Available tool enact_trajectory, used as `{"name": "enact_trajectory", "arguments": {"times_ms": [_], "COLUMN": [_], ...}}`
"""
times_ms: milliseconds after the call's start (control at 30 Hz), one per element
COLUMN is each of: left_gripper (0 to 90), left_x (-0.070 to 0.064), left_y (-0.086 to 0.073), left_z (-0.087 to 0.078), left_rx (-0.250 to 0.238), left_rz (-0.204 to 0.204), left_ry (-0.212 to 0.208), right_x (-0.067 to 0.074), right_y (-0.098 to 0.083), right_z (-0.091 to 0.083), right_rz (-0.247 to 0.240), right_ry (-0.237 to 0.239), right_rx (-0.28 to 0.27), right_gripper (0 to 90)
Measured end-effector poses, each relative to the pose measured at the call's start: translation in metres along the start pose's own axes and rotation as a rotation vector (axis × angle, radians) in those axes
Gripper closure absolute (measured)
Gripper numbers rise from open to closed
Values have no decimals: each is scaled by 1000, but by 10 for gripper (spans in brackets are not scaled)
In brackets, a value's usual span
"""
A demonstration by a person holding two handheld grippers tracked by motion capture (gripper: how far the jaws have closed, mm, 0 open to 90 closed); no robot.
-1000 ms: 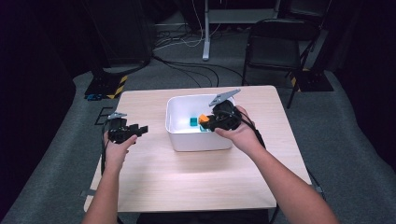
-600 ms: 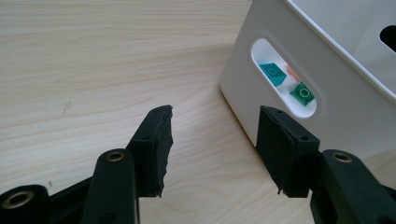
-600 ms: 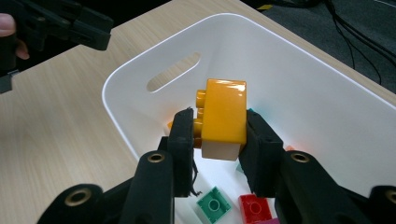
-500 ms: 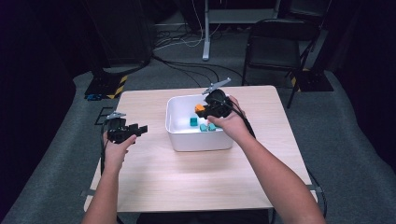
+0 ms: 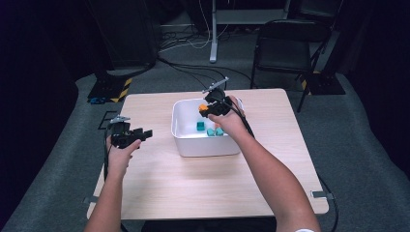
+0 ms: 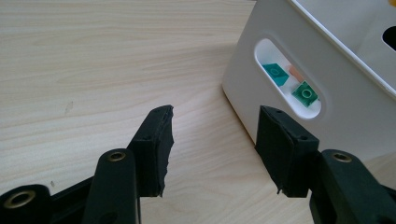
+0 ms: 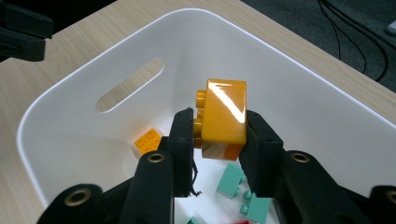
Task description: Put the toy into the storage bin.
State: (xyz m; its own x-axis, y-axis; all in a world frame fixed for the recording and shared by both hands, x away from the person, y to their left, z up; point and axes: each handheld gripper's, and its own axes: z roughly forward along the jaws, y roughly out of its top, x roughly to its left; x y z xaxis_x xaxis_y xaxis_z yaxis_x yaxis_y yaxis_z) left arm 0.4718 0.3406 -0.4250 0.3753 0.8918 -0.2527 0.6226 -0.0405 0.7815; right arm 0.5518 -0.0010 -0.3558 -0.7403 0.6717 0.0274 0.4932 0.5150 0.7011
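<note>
High view. We see a dark room with a grey carpeted floor, a black folding chair [image 5: 289,46] behind a light wooden table [image 5: 203,183], and cables trailing across the floor beyond it. A white plastic bin [image 5: 205,145] stands near the middle of the table. The right gripper [image 5: 209,109] hangs above the bin's far half and pinches an orange toy brick [image 5: 203,107]; below it, on the bin floor, we make out teal bricks [image 5: 211,130]. The left gripper [image 5: 141,133] is held over the table well to the left of the bin, its jaws pointing toward the bin wall.

Left gripper view. We look across bare wood grain between two black jaws that stand wide apart with nothing between them. The bin [image 6: 336,107] lies just ahead and to the right; through its handle slot we see a teal brick [image 6: 275,73] and a green brick [image 6: 305,94].

Right gripper view. We look down into the bin [image 7: 93,79]. The right gripper [image 7: 219,135] has its jaws closed on the orange brick [image 7: 225,114], which stands on edge between the pads, studs facing the left-hand pad, clear of the bin floor. Under it lie a smaller orange brick [image 7: 148,140] to the left and pale teal bricks [image 7: 231,183] directly beneath the jaws.
</note>
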Motion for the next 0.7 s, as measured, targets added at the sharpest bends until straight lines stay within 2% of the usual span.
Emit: {"name": "enact_trajectory", "arguments": {"times_ms": [200,333,467,600,700], "left_gripper": [456,456,456,455,455], "left_x": [1,1,2,1,2], "left_y": [0,0,0,0,-2], "left_z": [0,-1,-1,-1,-1], "left_rx": [-2,1,0,0,3], "left_rz": [-5,-5,-5,-6,-8], "left_ry": [3,1,1,1,9], "right_x": [-4,-4,-3,1,5], "right_y": [5,4,4,4,4], "right_z": [15,21,19,11,4], "right_rz": [33,23,24,15,14], "right_ry": [-12,-23,-33,-31,-25], "right_rx": [1,14,6,-12,-30], "right_gripper": [670,666,589,565,510]}}
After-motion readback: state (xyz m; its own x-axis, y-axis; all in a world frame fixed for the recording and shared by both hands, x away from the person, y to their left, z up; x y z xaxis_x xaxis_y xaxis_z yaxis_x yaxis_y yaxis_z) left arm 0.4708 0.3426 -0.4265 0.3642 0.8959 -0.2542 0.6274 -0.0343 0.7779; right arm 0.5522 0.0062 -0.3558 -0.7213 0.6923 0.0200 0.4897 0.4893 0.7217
